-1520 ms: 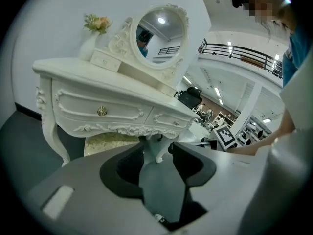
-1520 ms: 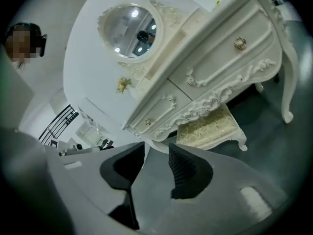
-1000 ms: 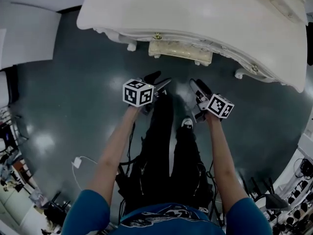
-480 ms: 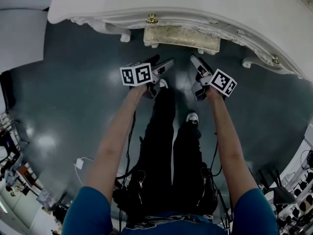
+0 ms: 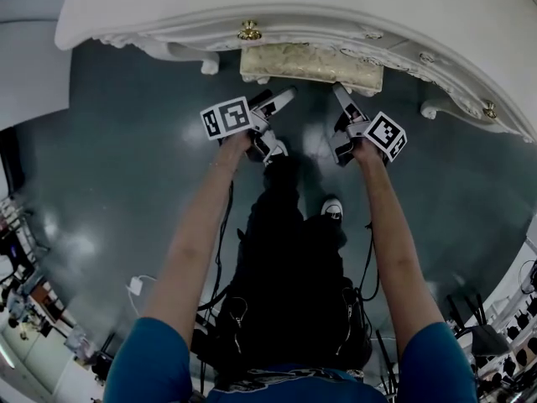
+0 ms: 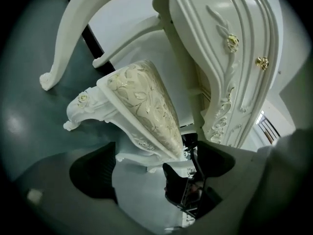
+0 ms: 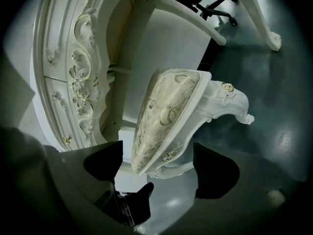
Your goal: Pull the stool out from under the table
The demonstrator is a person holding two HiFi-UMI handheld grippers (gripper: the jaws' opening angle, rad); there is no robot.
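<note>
The stool (image 5: 310, 64), white carved wood with a cream patterned cushion, stands tucked under the front edge of the ornate white table (image 5: 336, 7). My left gripper (image 5: 277, 101) reaches its left end, my right gripper (image 5: 342, 97) its right end. In the left gripper view the jaws of the left gripper (image 6: 156, 165) stand wide on either side of the stool's near corner (image 6: 168, 146), pads clear of it. The right gripper (image 7: 159, 168) likewise straddles the stool's edge (image 7: 161, 163) without pressing. The jaws of both have just been opening.
The table's curved legs (image 5: 210, 61) (image 5: 432, 107) flank the stool. The person's black-trousered legs and white shoes (image 5: 332, 208) stand right behind the grippers. A white cable and plug (image 5: 134, 284) lie on the dark floor; white furniture (image 5: 25, 65) is at the left.
Both grippers have come down and forward to the stool's ends, and their jaws now stand wider. The stool and table sit closer in the head view.
</note>
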